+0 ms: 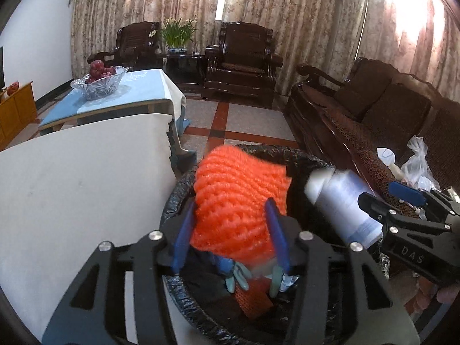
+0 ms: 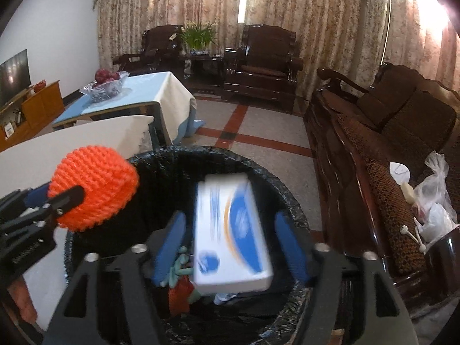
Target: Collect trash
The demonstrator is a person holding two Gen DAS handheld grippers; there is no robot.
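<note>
My left gripper (image 1: 230, 233) has its blue fingers wide apart around an orange foam net (image 1: 238, 201), which hangs over the black-lined bin (image 1: 175, 189); it also shows at the left of the right wrist view (image 2: 95, 187). My right gripper (image 2: 233, 247) is open. A white and blue box (image 2: 230, 235) sits blurred between its fingers without touching them, over the bin (image 2: 287, 201). The box also shows in the left wrist view (image 1: 345, 201). Green scraps and orange netting (image 2: 181, 290) lie inside the bin.
A dark wooden sofa (image 2: 388, 132) runs along the right, with a clear plastic bag (image 2: 434, 201) and small litter on its seat. A white-covered table (image 1: 72, 187) is at the left, and behind it a table with a glass fruit bowl (image 1: 100, 83). Armchairs stand at the back.
</note>
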